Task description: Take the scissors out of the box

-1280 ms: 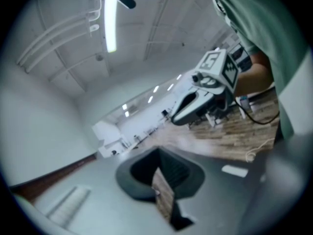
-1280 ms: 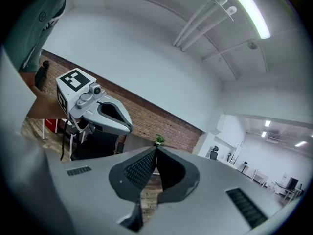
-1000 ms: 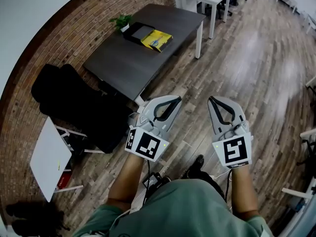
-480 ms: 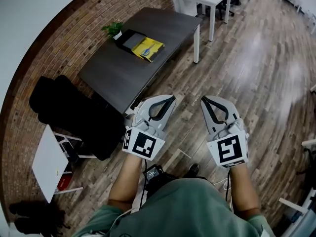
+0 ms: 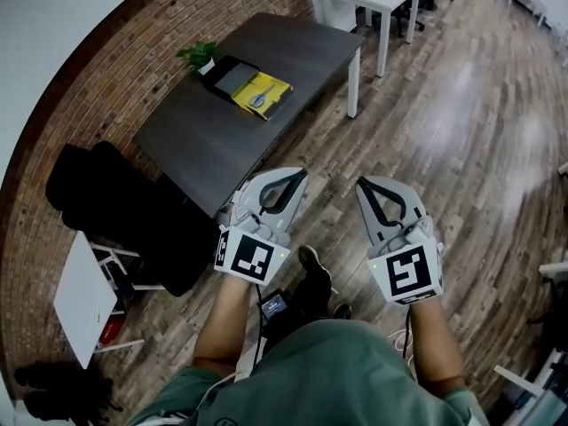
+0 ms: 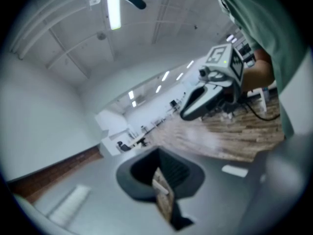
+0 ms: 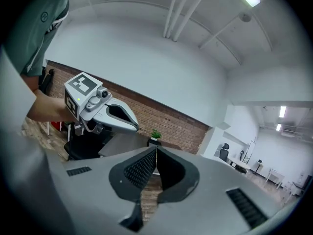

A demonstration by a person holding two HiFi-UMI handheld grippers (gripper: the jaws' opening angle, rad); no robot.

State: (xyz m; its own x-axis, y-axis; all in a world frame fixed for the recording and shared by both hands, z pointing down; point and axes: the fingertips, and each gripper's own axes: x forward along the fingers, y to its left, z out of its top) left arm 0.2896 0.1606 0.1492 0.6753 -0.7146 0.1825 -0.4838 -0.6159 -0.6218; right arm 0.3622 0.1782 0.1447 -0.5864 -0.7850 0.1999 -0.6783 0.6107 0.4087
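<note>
The box (image 5: 228,76) is black, flat and open, with a grey inside. It lies at the far end of the dark tabletop (image 5: 213,140), close to the brick wall. A flat yellow thing (image 5: 271,89) lies right next to the box, touching its side, and sits a bit crooked. A small grey-blue shape (image 5: 258,97) lies on top of the yellow thing. It may be the scissors, but it is too small to be sure.

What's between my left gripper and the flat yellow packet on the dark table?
In the head view, only wooden plank floor and bare dark table top lie between the left gripper and the flat yellow packet.
</note>
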